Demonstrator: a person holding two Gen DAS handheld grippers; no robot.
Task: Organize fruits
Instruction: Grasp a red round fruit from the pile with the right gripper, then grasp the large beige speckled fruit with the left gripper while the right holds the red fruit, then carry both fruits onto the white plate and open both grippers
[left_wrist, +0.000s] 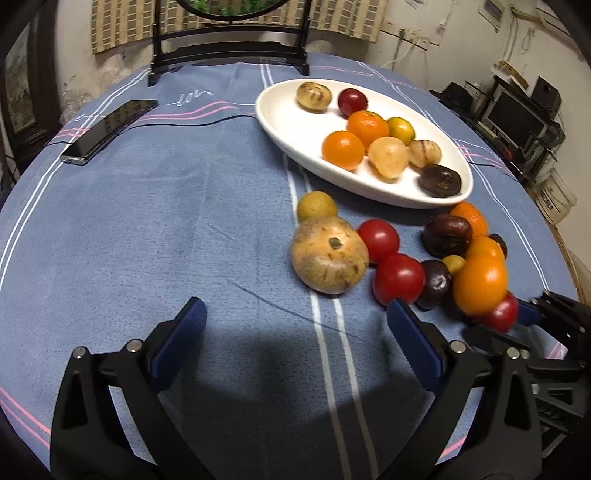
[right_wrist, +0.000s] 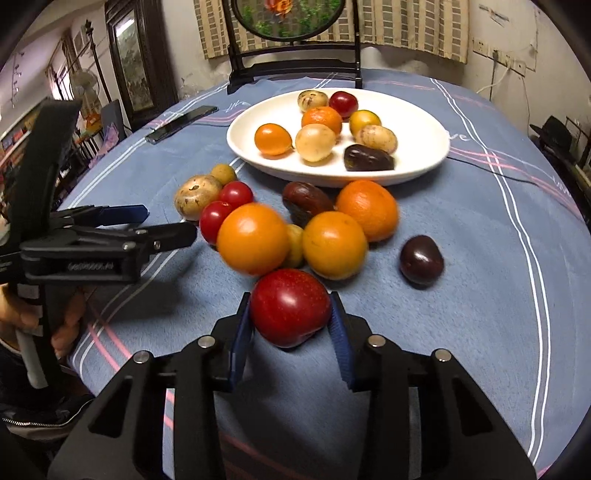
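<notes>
The right gripper (right_wrist: 291, 314) sits at the bottom centre of the right wrist view, its blue fingers (right_wrist: 242, 332) clamped on either side of a red fruit (right_wrist: 290, 306) that rests on the blue striped cloth of the bench (right_wrist: 480, 295). Just above that fruit in the frame lies a loose cluster: two orange fruits (right_wrist: 253, 238), touching a small yellow-green one between them, a third orange fruit (right_wrist: 367, 208) to the upper right, a dark brown one (right_wrist: 306, 203) behind, and two small red ones (right_wrist: 225, 210) to the left beside a speckled tan fruit (right_wrist: 195, 195). A dark purple fruit (right_wrist: 421, 260) lies alone at the right of the cluster. The white oval dish (right_wrist: 424, 147) in the upper middle of the frame holds eight fruits, orange, tan, red, yellow and dark. The left gripper (left_wrist: 295, 343) fills the bottom of the left wrist view, its fingers (left_wrist: 184, 339) wide apart over bare cloth with nothing between them; the tan fruit lies just above them in the frame. A black phone (left_wrist: 107, 129) lies at the upper left.
</notes>
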